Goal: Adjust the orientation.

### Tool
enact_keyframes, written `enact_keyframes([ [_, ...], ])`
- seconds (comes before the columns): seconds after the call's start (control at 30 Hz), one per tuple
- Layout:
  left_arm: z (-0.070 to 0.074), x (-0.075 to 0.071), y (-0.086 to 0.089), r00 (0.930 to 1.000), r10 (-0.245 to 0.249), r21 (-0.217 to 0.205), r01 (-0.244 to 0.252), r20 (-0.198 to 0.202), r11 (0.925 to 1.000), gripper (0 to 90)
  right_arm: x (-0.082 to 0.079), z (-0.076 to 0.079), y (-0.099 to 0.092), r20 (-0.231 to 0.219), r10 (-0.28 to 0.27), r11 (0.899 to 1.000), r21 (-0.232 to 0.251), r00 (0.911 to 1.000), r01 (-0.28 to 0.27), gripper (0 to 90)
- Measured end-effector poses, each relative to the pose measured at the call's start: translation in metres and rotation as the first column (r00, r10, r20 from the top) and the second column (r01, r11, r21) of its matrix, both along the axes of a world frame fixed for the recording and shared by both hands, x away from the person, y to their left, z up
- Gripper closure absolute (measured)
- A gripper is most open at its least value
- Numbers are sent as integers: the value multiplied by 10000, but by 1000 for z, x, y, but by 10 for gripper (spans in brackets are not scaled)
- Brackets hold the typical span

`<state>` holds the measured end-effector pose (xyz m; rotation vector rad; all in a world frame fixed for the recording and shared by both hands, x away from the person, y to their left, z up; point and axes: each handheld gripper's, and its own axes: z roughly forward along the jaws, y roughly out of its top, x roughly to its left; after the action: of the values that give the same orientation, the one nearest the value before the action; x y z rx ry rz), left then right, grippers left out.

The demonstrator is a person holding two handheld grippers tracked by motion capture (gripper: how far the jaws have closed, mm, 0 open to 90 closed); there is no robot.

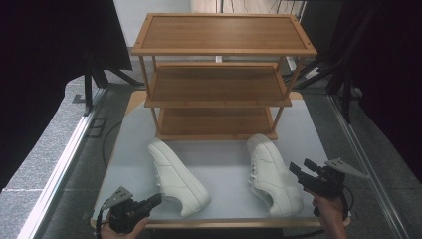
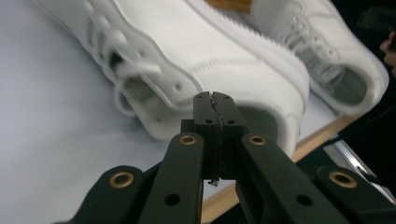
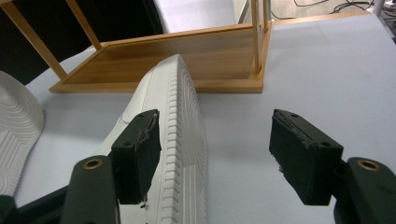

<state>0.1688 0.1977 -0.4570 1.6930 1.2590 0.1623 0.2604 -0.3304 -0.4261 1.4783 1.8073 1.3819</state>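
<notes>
Lower centre of the high view, on the grey mat, lie two white sneakers: left shoe (image 1: 177,177) & right shoe (image 1: 272,174), both just in front of the wooden rack (image 1: 219,84). They look light, w/ soft uppers and stiff rubber soles; best hold is prob. the heel collar. My left gripper (image 1: 155,200) is shut on nothing beside the left shoe's heel. My right gripper (image 1: 298,170) gapes wide, empty, next to the right shoe.
</notes>
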Motion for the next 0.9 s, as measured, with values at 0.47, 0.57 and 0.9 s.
enact_keyframes([
  [0.47, -20, 11, -21, 9968, -554, 97, 560, -576, 9984, 896, -8, 0, -10, -18, -405, 9992, 18, 9992, 405, 339],
  [0.57, -19, 15, -24, 9970, -600, 149, 608, -498, 9980, 896, -9, -1, -9, -68, -413, 9991, 55, 9991, 414, 338],
  [0.9, -17, 24, -30, 9962, -710, 174, 719, -510, 9973, 897, -10, -2, -11, -141, -515, 9987, 46, 9986, 516, 338],
])
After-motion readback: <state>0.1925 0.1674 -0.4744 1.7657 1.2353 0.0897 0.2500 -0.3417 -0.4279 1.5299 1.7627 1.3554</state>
